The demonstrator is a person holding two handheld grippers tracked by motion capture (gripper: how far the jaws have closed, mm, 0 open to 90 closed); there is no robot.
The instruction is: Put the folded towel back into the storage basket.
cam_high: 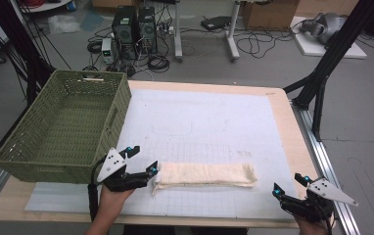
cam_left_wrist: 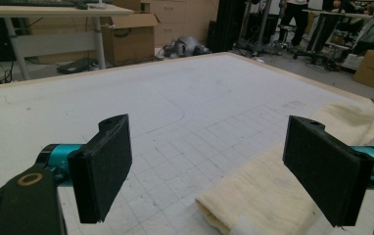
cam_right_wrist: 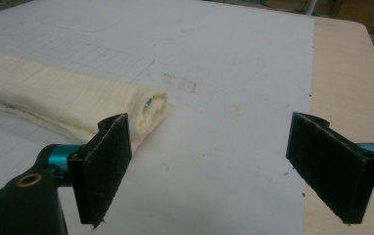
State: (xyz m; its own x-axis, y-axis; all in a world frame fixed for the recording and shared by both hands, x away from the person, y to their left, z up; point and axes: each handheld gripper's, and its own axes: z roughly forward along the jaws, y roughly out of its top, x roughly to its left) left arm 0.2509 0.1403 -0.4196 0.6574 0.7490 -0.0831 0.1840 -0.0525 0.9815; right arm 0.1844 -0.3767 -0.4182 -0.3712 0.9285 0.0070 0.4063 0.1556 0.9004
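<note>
A cream cloth point(cam_high: 204, 175), folded into a long narrow strip, lies on the white gridded mat point(cam_high: 204, 122) near the table's front edge. My left gripper point(cam_high: 143, 160) stands open at the strip's left end, its right jaw just above the cloth point(cam_left_wrist: 273, 191). Off to the right, my right gripper point(cam_high: 289, 183) is open near the front right corner, a little apart from the strip's right end point(cam_right_wrist: 77, 105). Nothing is between either pair of jaws point(cam_left_wrist: 214, 176) point(cam_right_wrist: 209, 166).
An empty green woven basket point(cam_high: 62, 127) stands on the table's left side, just behind my left gripper. The mat's right border and the wooden table edge point(cam_high: 297, 142) run beside my right gripper. Computers, cables and boxes sit on the floor beyond.
</note>
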